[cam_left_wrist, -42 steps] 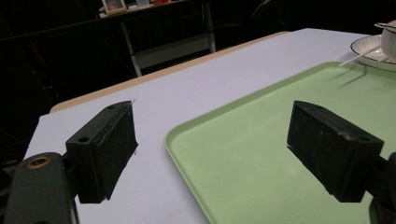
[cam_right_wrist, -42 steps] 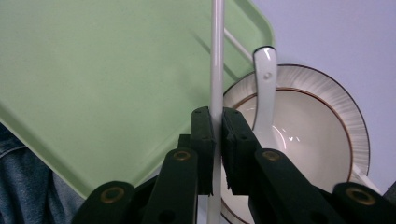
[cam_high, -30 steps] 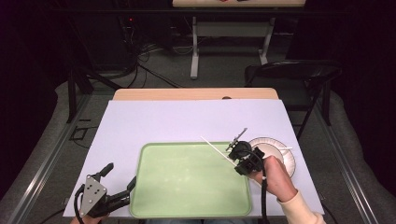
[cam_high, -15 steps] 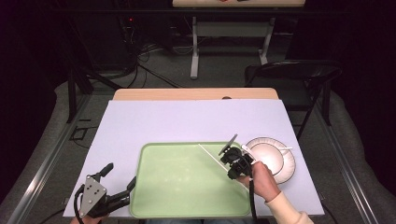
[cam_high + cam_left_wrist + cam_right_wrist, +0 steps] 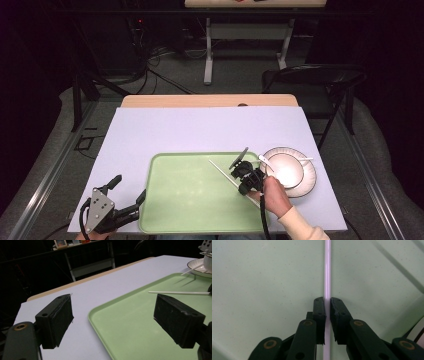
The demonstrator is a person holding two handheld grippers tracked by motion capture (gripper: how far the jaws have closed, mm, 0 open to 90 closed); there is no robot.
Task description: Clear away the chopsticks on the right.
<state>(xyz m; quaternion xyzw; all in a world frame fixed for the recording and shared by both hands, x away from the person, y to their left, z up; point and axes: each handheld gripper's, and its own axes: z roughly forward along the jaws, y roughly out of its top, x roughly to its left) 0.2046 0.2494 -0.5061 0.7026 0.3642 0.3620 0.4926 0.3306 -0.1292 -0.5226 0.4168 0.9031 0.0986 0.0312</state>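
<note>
- High view: the right gripper point(image 5: 245, 172) holds a thin white stick point(image 5: 220, 170) over the green tray point(image 5: 185, 200), near its right rim beside the bowl point(image 5: 285, 169).
- Left gripper view: the left gripper point(image 5: 120, 320) gapes empty across the tray's near-left edge.
- Right gripper view: the jaws clench the straight, pale stick above bare tray.

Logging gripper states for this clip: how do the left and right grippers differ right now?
The left gripper has its jaws wide apart and holds nothing; the right gripper is shut on a thin white stick. The left sits at the green tray's near-left corner, the right over its right part. Both have black jaws.
</note>
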